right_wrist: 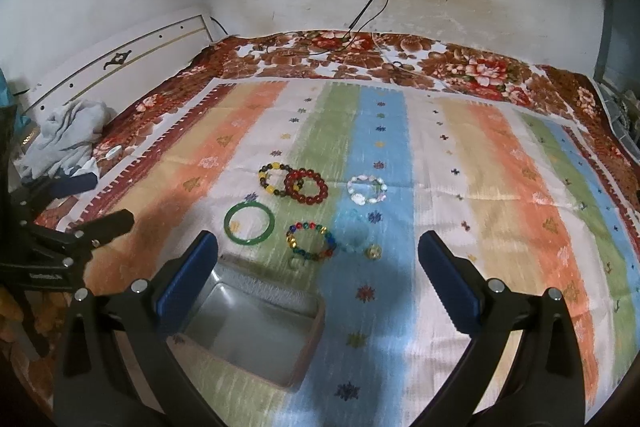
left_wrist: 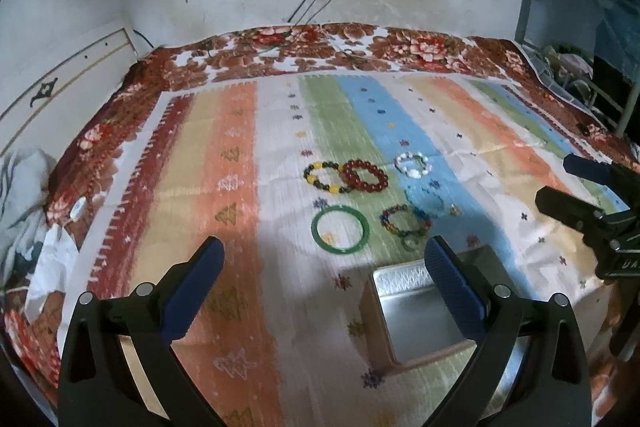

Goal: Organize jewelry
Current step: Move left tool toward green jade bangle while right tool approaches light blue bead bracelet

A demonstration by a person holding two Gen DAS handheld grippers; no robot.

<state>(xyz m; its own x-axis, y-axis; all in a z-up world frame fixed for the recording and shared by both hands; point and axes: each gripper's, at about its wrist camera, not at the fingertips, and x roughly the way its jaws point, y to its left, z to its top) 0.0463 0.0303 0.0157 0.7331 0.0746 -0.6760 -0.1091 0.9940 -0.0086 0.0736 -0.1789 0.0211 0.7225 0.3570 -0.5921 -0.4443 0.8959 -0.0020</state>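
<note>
1. Both tools hover over the bed: left tool (left_wrist: 324, 259) and right tool (right_wrist: 318, 253), jaws spread wide, holding nothing.
2. Bracelets lie on the striped cloth (right_wrist: 480, 211): green bangle (right_wrist: 249, 225), red beads (right_wrist: 306, 187), white beads (right_wrist: 367, 189).
3. An empty tin (right_wrist: 256, 331) sits just nearer than them.

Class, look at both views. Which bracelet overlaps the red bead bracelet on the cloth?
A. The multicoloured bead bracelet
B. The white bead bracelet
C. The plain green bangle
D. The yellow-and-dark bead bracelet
D: the yellow-and-dark bracelet overlaps the red bracelet at one edge, while the green bangle, white bracelet and multicoloured bracelet each lie apart from it.
</note>
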